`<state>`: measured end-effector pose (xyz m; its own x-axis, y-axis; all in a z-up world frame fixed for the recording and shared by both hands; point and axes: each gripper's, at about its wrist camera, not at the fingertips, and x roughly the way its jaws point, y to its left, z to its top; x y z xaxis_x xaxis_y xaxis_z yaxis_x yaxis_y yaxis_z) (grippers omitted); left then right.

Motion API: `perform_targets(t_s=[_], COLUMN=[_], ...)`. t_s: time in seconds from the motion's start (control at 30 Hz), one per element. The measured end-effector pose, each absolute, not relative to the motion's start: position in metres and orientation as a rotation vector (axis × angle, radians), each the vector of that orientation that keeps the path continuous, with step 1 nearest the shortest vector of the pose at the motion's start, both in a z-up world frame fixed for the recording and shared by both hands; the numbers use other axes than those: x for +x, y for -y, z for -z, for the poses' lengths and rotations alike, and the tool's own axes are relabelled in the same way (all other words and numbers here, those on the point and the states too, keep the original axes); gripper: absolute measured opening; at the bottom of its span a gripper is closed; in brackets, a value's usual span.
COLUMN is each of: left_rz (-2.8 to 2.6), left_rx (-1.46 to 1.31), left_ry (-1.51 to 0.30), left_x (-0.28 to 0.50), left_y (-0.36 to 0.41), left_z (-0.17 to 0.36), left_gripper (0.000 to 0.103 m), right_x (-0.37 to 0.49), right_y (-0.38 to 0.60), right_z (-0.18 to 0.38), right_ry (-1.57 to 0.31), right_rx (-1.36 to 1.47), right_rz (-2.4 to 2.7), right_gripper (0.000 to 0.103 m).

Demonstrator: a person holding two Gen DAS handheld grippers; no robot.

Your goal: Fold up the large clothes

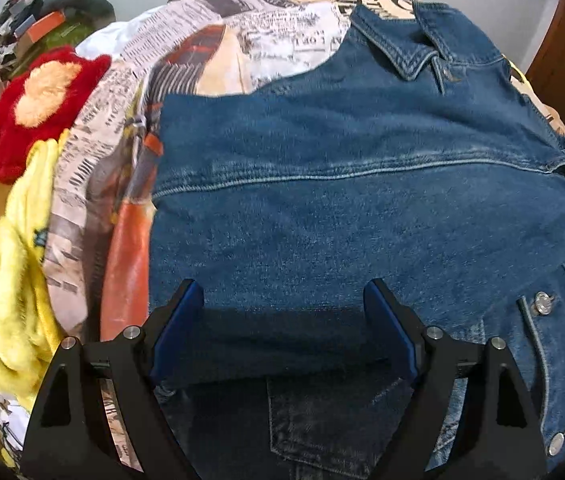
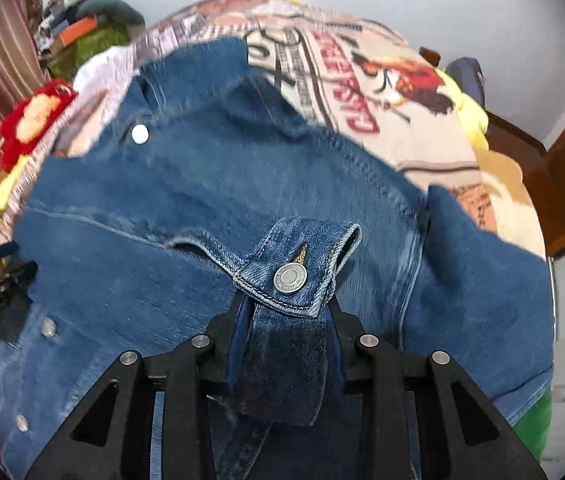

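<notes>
A fluffy yellow blanket point(image 1: 6, 280) and a red plush toy point(image 1: 42, 96) lie bunched at the left edge of the bed, on a smooth newspaper-print bedsheet point(image 1: 218, 32). The denim jacket point(image 1: 362, 200), coarse blue cloth with metal snap buttons, is spread across that sheet. The left gripper point(image 1: 282, 312) stands wide apart over the jacket, its pads clear of the cloth. The right gripper point(image 2: 282, 320) is clamped on the jacket's buttoned cuff point(image 2: 294, 272).
</notes>
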<state>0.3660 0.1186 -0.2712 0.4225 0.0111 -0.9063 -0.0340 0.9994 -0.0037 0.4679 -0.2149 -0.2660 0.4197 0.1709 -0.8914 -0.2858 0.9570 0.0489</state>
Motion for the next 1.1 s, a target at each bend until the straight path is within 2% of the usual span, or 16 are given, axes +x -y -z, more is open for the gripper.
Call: perform_targets(t_s=[0.07,0.13,0.17,0.47,0.77,1.1], left_rz=[-0.03,-0.034,-0.036,-0.064,-0.008,0.168], left_rx=[-0.038,-0.045,-0.047,0.02,0.071,0.095], left_ry=[-1.129,-1.127,-1.126,-1.111,-0.936,-0.807], left_x=[0.366,0.365,0.364,0.354,0.356,0.376], left_y=[-0.12,-0.124,-0.124,-0.113,-0.076,0.011], left_z=[0.272,0.274,0.274,0.257,0.181,0.129], left_gripper=[0.086,0.089,0.089,0.089,0.089,0.089], right_x=[0.467,0.466,0.465,0.45,0.424,0.4], right_y=[0.216,0.217,0.219,0.238,0.273,0.358], right_z=[0.269,0.269,0.269,0.252,0.196,0.177], right_ry=[-1.097,-1.091,-1.089,-1.087,-0.931,-0.862], right_rx=[-0.142,-0.166,-0.178,-0.073,0.014,0.19], right_rz=[-0.247,-0.203,-0.187,-0.227,-0.215,-0.096], right_gripper=[0.051,0.078,0.08,0.08,0.08,0.08])
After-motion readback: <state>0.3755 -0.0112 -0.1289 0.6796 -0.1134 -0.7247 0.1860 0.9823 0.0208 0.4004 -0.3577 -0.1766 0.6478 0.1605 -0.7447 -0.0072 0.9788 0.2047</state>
